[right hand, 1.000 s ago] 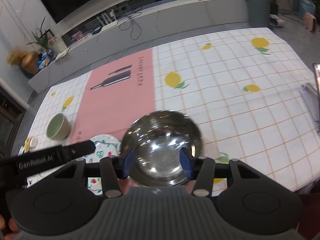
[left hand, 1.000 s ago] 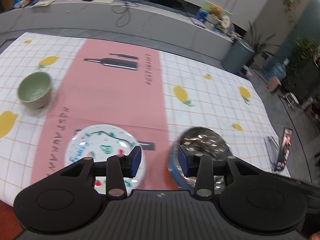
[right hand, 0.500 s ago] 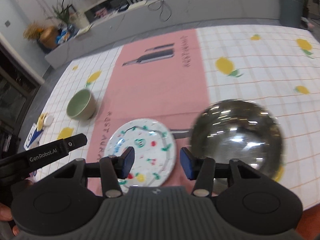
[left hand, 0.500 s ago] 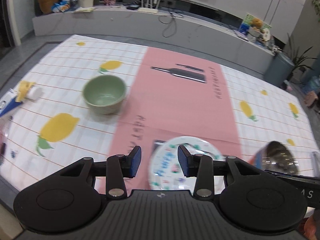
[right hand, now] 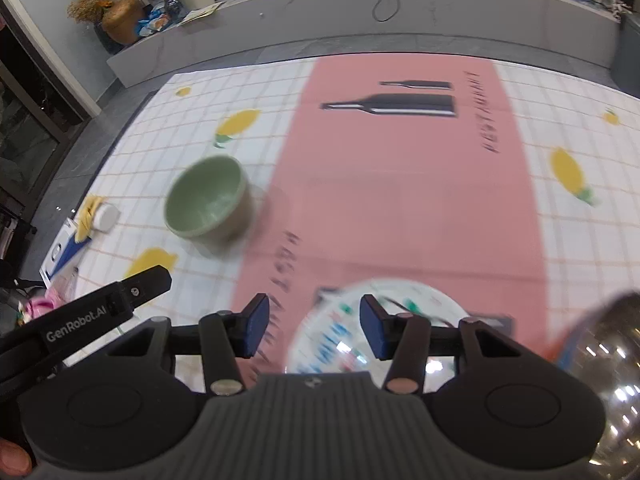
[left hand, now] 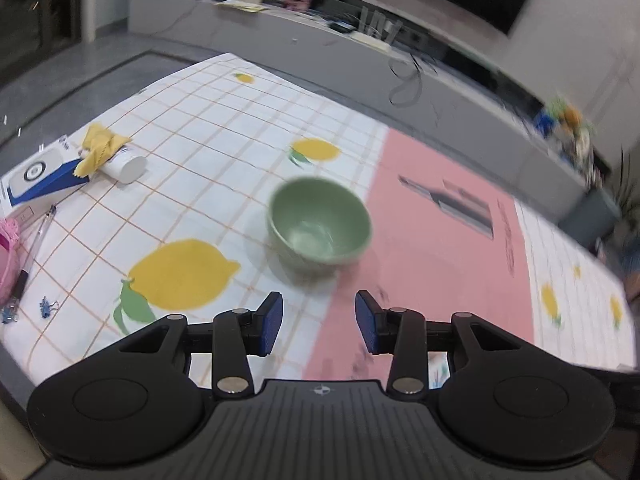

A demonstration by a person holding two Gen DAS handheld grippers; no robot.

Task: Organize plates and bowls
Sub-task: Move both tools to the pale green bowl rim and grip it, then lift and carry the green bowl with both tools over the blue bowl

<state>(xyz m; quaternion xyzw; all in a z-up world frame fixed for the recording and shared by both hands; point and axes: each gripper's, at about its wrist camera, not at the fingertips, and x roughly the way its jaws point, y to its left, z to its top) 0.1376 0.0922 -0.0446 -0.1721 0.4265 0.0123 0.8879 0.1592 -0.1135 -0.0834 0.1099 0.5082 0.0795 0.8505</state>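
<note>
A green bowl (left hand: pixel 319 228) stands upright on the lemon-print tablecloth, just ahead of my left gripper (left hand: pixel 319 323), which is open and empty. The bowl also shows in the right wrist view (right hand: pixel 208 202) at the left. My right gripper (right hand: pixel 309 330) is open and empty above the near edge of a white patterned plate (right hand: pixel 416 308). A shiny steel bowl (right hand: pixel 612 360) sits at the right of the plate. The left gripper's body (right hand: pixel 104 308) enters the right wrist view from the left.
At the table's left edge lie a blue-and-white box (left hand: pixel 38 178), a white tube with a yellow cloth (left hand: pixel 114 158), a pen (left hand: pixel 34 248), binder clips (left hand: pixel 46 306) and a pink object (left hand: pixel 8 256). A pink strip with bottle prints (right hand: pixel 400 168) runs down the cloth.
Both grippers have swung left. The green bowl is now centred ahead of the left gripper. The steel bowl has slid to the right edge of the right view; the plate sits under the right gripper.
</note>
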